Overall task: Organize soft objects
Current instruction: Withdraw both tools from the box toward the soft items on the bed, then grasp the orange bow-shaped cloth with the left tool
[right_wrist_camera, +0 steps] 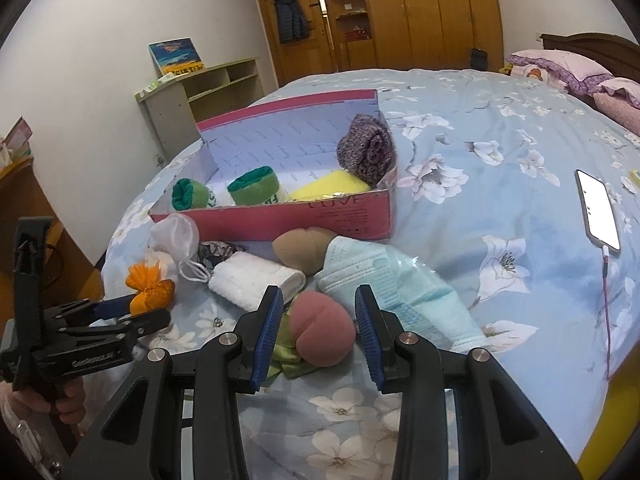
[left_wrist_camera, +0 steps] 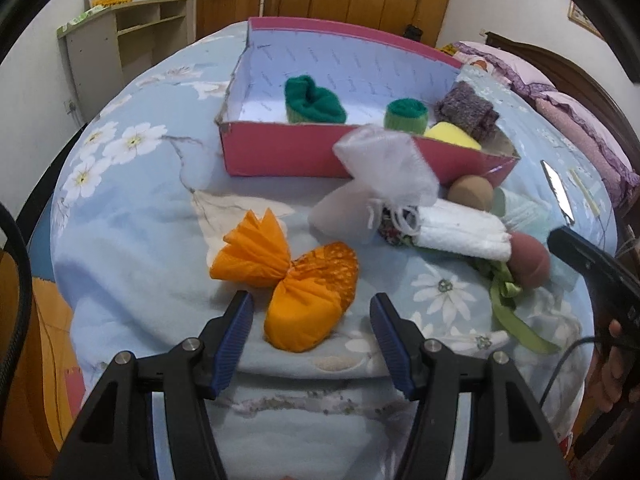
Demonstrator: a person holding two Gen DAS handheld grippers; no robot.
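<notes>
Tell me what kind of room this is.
Most likely a bedroom: the work surface is a bed with a floral blue quilt, pillows lie at its head, and a wooden wardrobe lines the back wall.

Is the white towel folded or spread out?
Folded: the white towel lies as a compact thick bundle on the bed, outside the pink box.

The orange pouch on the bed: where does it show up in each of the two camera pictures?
Left wrist view: the orange pouch lies low in the centre, right between the open left tongs.
Right wrist view: it sits small at the left edge, beside those tongs.
Shared landmark: the pink box behind it.
</notes>
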